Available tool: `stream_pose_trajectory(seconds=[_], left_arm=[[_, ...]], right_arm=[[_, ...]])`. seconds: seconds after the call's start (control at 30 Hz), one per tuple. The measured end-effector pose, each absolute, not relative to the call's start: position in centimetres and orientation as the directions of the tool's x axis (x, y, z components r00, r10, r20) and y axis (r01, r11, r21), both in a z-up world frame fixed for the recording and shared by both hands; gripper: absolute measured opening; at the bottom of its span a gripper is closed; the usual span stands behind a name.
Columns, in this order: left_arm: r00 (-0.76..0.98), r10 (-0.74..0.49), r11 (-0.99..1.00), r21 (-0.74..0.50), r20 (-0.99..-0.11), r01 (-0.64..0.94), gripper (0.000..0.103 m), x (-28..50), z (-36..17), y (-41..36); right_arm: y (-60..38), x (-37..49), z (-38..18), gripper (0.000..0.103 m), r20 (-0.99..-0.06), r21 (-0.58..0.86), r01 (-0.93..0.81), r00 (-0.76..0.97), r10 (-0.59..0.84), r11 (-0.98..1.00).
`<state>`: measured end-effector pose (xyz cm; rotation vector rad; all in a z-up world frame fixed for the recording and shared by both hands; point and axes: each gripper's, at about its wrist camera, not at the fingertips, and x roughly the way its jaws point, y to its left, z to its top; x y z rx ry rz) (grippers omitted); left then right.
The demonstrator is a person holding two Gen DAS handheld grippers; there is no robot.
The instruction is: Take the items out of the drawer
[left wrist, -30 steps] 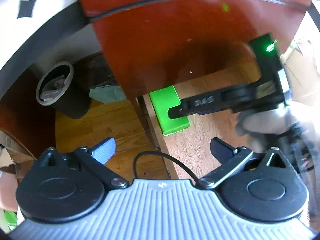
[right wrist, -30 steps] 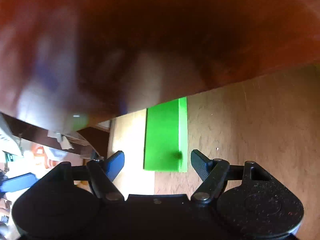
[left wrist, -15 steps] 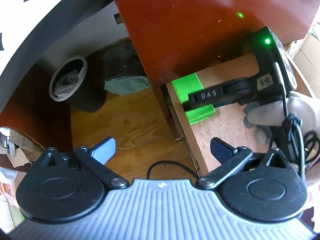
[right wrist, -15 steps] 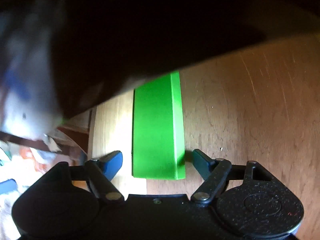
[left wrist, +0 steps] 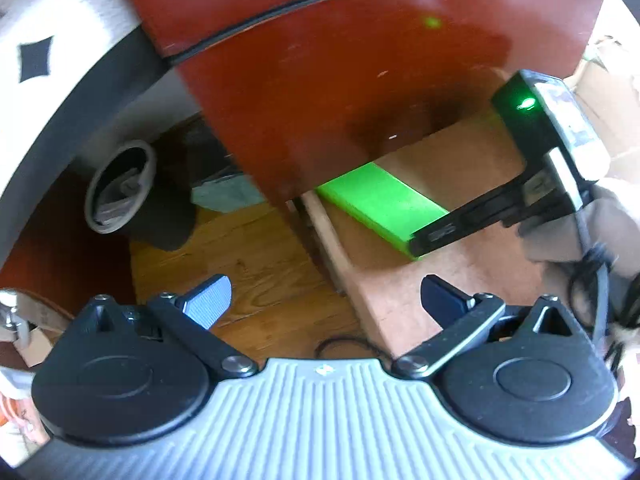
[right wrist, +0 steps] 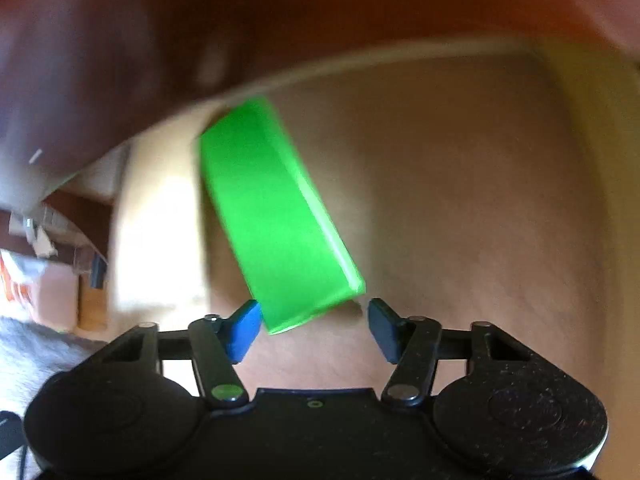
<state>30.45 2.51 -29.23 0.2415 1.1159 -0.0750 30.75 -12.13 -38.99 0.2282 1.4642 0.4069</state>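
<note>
Currently the green block (right wrist: 276, 216) lies on the floor of the open drawer (right wrist: 460, 200), near its left wall and partly under the red-brown desk top (left wrist: 320, 92). Its long axis runs away from the right gripper (right wrist: 312, 320) and skews against the gripper's line, so the near end sits off-centre, touching or just beside the blue left pad (right wrist: 244, 330) and apart from the right pad (right wrist: 384, 328). The jaws have just been closing and stand narrow around that end; a full grip is not shown. The right gripper is the nearer tool. The left gripper (left wrist: 324, 300) hangs wide and empty over the drawer's left edge. Judgement: squaring the block between the pads is what the lift depends on.
</note>
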Motion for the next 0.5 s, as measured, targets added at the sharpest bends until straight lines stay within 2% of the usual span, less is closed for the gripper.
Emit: stream_pose_trajectory(seconds=[0.07,0.13,0.2,0.23,0.27,0.3,0.37,0.43,0.5], left_arm=[[0.445,0.110,0.960,0.211,-0.889,0.184,0.103,30.9,-29.4,1.0],[0.436,0.107,0.963,0.202,-0.894,0.178,0.103,31.4,-29.5,-0.1],[0.416,0.076,0.975,0.156,-0.906,0.161,0.103,31.7,-29.5,-0.6],[0.401,0.051,0.983,0.117,-0.915,0.140,0.103,31.7,-29.5,-0.4],[0.386,0.026,0.990,0.078,-0.922,0.118,0.103,31.6,-29.4,-0.2],[0.372,0.001,0.995,0.039,-0.928,0.095,0.103,31.6,-29.4,0.0],[0.338,-0.032,0.999,-0.021,-0.941,0.036,0.103,31.9,-30.1,1.8],[0.303,-0.074,0.995,-0.093,-0.950,-0.047,0.103,31.5,-30.8,3.5],[0.261,-0.121,0.977,-0.161,-0.958,-0.138,0.103,30.9,-31.7,5.3]], right_arm=[[-14.1,30.5,-39.5,0.049,-0.920,0.389,-0.081,0.009,0.391,0.918],[-15.1,30.4,-38.6,0.052,-0.951,0.302,-0.104,0.039,0.307,0.948],[-15.4,30.3,-37.4,0.057,-0.947,0.302,-0.154,0.067,0.315,0.941],[-14.6,30.0,-36.5,0.065,-0.939,0.308,-0.236,0.078,0.334,0.922],[-13.8,29.7,-35.5,0.069,-0.931,0.310,-0.322,0.087,0.354,0.894],[-12.4,29.1,-34.6,0.074,-0.936,0.263,-0.427,0.105,0.336,0.865],[-8.6,27.7,-33.6,0.075,-0.944,0.114,-0.628,0.174,0.282,0.770],[-5.7,26.8,-34.0,0.080,-0.944,-0.019,-0.747,0.232,0.235,0.664],[-3.8,27.3,-35.1,0.080,-0.952,-0.034,-0.783,0.214,0.218,0.621]])
